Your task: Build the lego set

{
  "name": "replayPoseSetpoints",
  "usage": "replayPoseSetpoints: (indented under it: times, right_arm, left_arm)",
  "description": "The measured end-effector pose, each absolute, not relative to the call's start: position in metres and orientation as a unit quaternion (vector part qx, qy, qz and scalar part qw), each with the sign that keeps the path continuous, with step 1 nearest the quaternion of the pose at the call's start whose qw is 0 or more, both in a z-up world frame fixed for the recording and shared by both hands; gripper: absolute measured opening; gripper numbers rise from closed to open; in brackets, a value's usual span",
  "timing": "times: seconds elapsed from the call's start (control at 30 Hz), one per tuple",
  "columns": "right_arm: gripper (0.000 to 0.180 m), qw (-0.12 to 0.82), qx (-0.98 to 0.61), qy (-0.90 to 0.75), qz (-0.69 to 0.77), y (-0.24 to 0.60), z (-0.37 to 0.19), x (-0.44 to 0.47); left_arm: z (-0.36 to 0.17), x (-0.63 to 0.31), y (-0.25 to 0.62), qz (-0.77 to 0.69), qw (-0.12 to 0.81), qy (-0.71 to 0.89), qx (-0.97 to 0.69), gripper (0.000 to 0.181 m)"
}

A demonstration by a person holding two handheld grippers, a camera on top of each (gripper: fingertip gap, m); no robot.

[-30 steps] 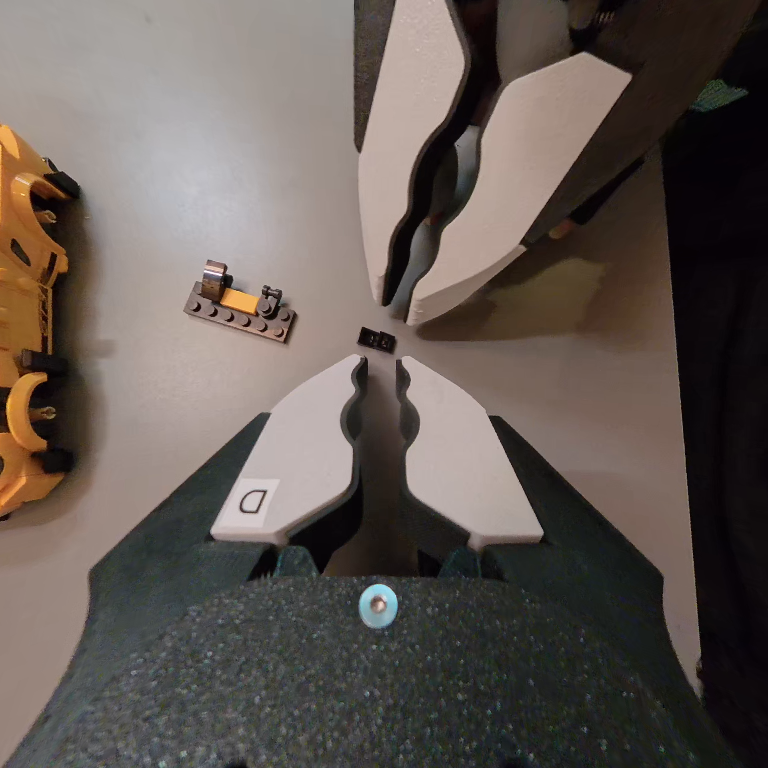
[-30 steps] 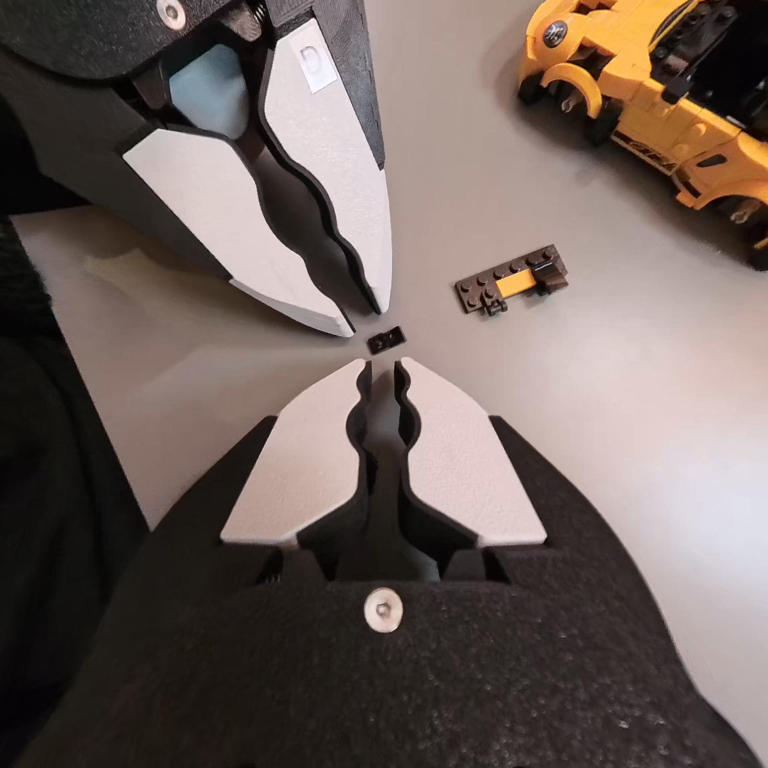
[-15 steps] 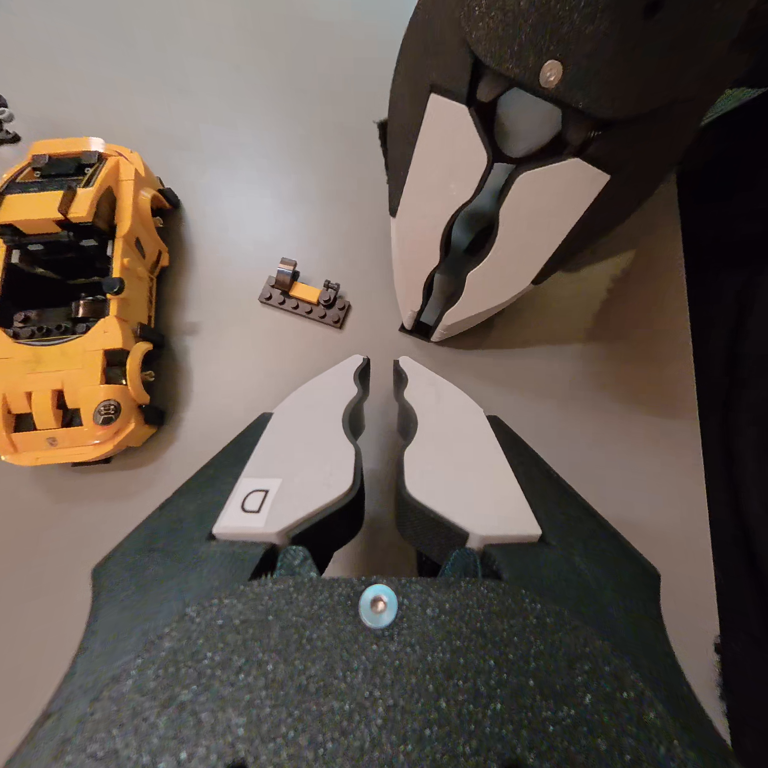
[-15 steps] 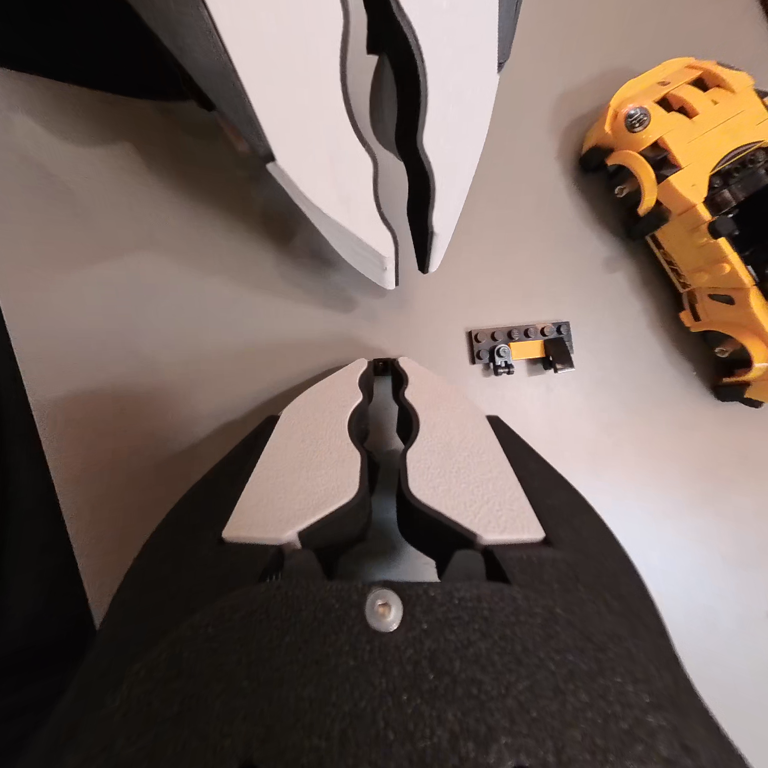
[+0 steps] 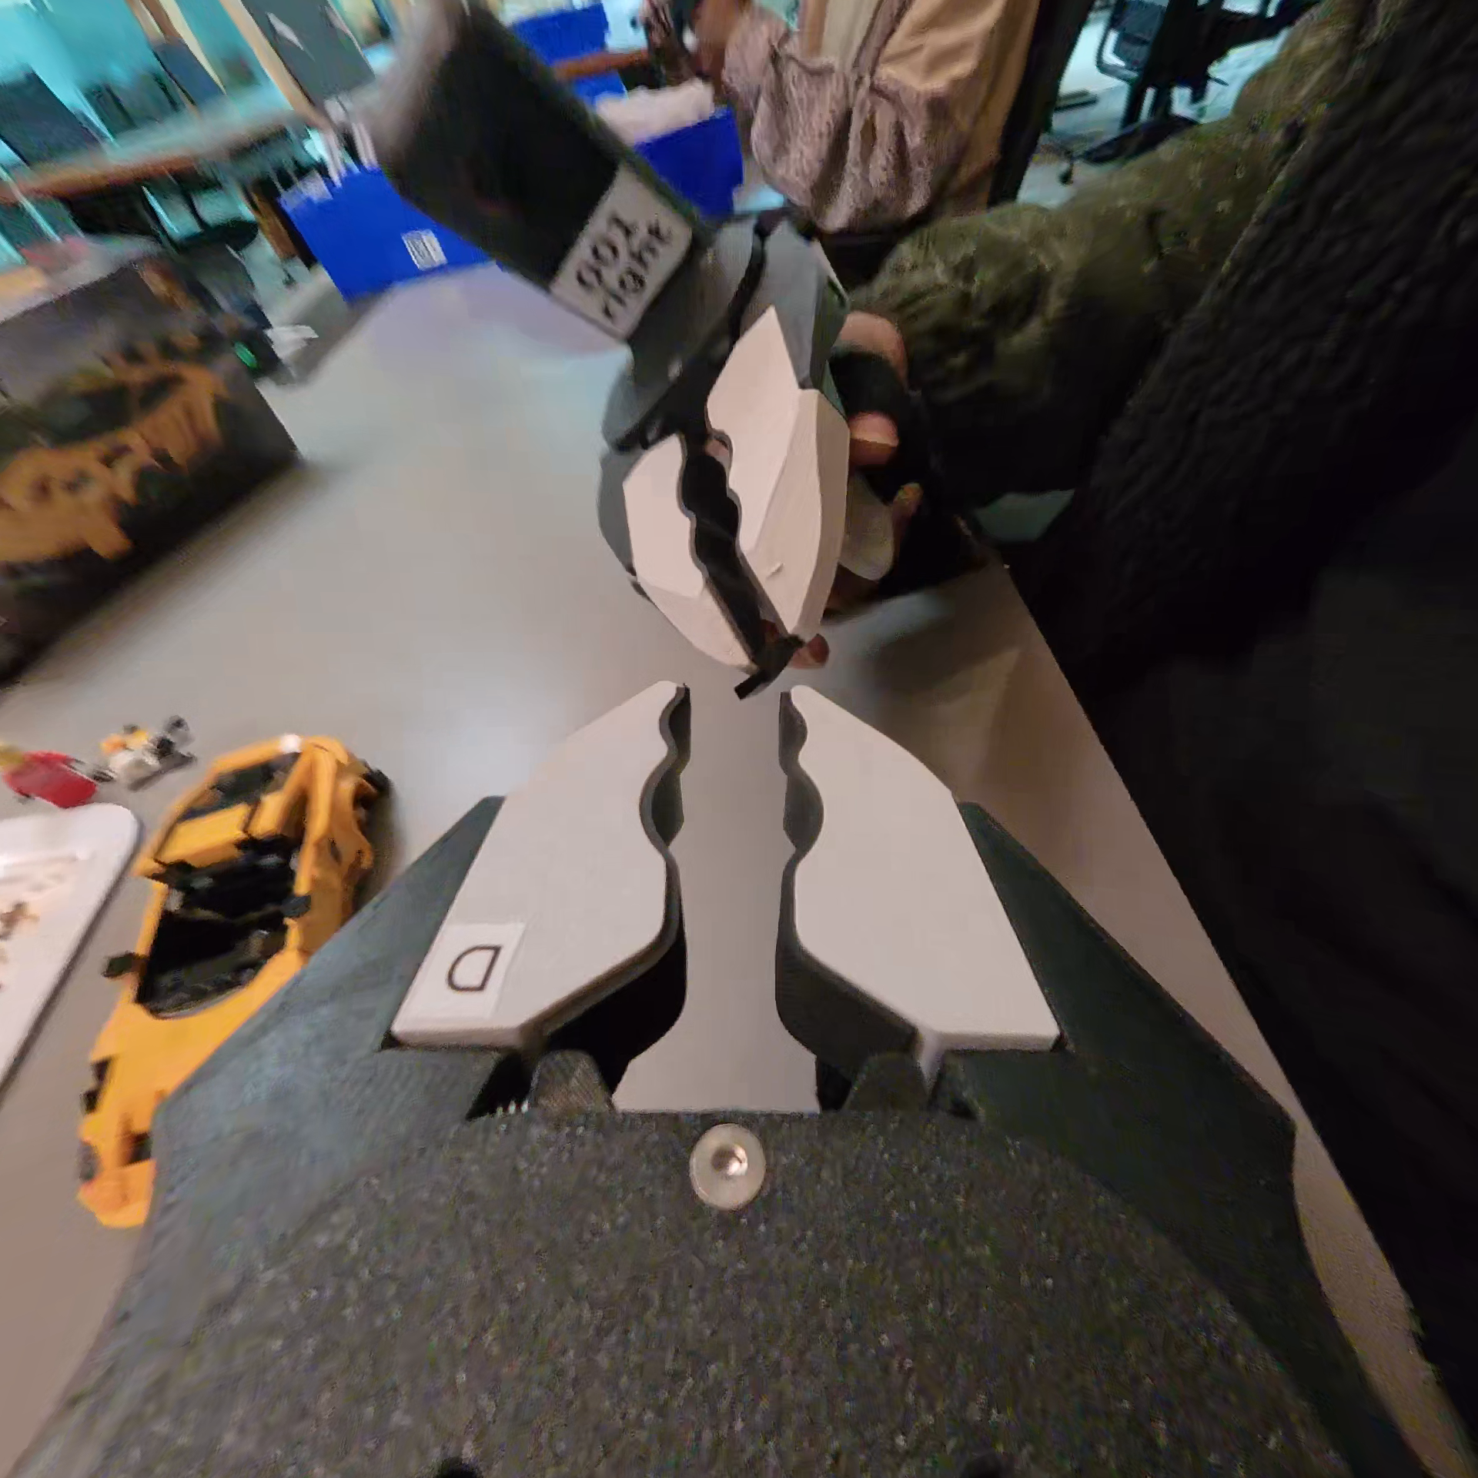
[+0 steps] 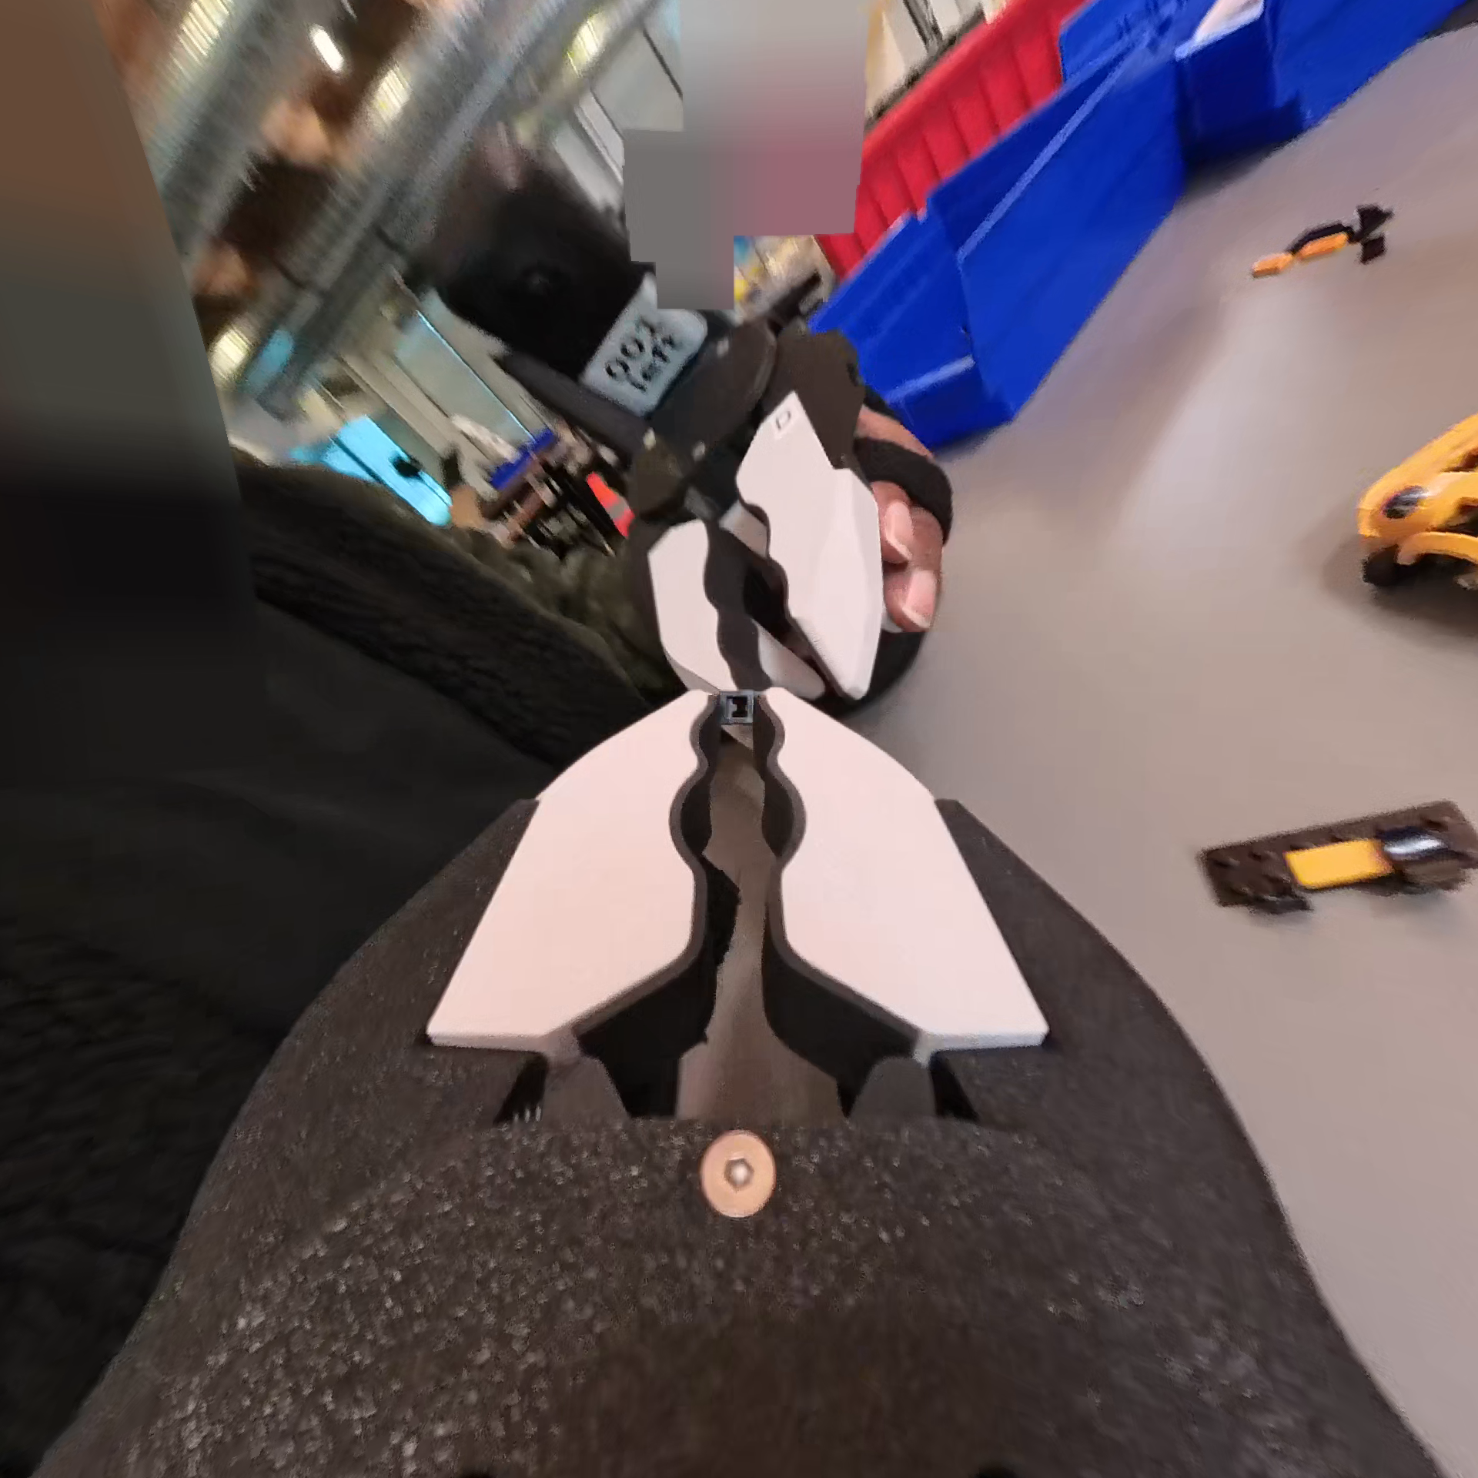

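At the centre of the right wrist view, the right gripper pinches a small black lego piece between its very tips, the two white fingers closed against the piece and held up above the grey table. Directly beyond it in that frame, the left gripper points back toward it, tip close to tip, with a person's hand wrapped around its far side. Toward the right edge of the frame lies a dark lego plate with a yellow tile on top, flat on the table and somewhat blurred. Higher on the right edge, part of the yellow lego car shows, and blue bins stand along the upper right.

Low in the left wrist view, the left gripper has its fingers parted by a clear gap, with nothing between them. Just above its tips, the right gripper hangs with the small black piece sticking out from its closed tips, close to the left gripper's opening but not inside it. Along the lower left of the frame, the yellow car rests on the table, its top open, showing black inner parts. A few small loose lego parts lie beyond it near the left edge, and a dark box stands at the upper left.
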State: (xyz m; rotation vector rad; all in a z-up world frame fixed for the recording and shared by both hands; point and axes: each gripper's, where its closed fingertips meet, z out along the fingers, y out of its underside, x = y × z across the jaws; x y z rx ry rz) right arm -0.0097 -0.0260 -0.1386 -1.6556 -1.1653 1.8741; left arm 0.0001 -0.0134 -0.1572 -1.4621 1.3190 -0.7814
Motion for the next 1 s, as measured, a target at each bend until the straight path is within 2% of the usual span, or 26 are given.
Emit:
replayPoseSetpoints:
  times: [0.1, 0.23, 0.47, 0.57, 1.0]
  right_arm:
    - [0.007, 0.172, -0.567, -0.361, 0.72, -0.027, -0.127, -0.009]
    - [0.007, 0.16, -0.556, -0.327, 0.747, -0.027, -0.122, -0.008]
    - [0.007, 0.164, -0.571, -0.302, 0.745, -0.017, -0.127, -0.007]
    - [0.002, 0.173, -0.587, -0.28, 0.739, -0.006, -0.131, -0.005]
    - [0.003, 0.314, -0.693, -0.312, 0.57, 0.013, -0.15, -0.002]
  left_arm:
    - [-0.147, 0.003, -0.017, -0.304, 0.526, 0.55, -0.573, 0.02]
    - [-0.14, 0.004, -0.018, -0.283, 0.555, 0.55, -0.556, 0.009]
    - [-0.144, 0.002, -0.011, -0.276, 0.546, 0.542, -0.577, 0.008]
    - [-0.146, -0.001, -0.006, -0.282, 0.536, 0.528, -0.596, 0.007]
    - [-0.165, -0.011, 0.021, -0.252, 0.502, 0.468, -0.682, 0.007]
